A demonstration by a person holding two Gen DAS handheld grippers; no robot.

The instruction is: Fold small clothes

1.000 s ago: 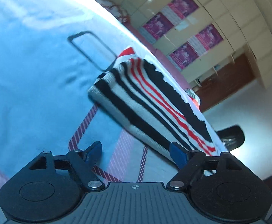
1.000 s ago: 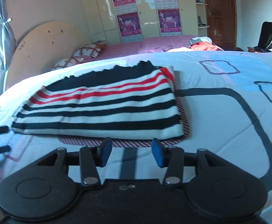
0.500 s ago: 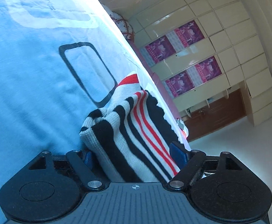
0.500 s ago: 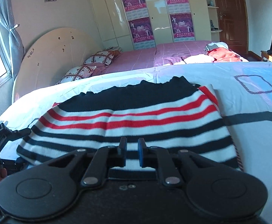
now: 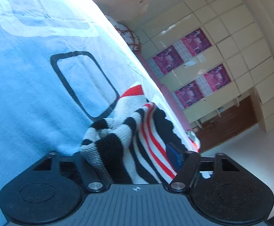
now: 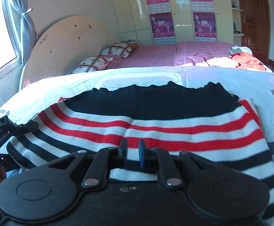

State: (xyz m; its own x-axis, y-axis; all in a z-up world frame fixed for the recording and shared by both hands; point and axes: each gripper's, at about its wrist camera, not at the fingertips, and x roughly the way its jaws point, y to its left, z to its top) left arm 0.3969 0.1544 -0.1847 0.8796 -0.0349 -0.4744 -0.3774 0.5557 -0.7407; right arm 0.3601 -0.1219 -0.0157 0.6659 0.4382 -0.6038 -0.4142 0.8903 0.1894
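Left gripper (image 5: 135, 162) down at the near corner of the striped garment (image 6: 148, 124), jaws set fairly wide with bunched knit stuffed between them; one blue pad (image 5: 171, 156) showing, the other buried under fabric, so hard to tell whether clamped or just surrounding the cloth. Right gripper (image 6: 133, 153) at the lower hem, jaws nearly closed, pinching a thin fold of the striped knit. Garment spread flat across the pale blue bedsheet (image 5: 29, 98), black band on the far edge, red stripes mid-way, black-and-white stripes nearest. Purple bed (image 6: 174, 55) and poster-covered wardrobe (image 6: 174, 11) behind.
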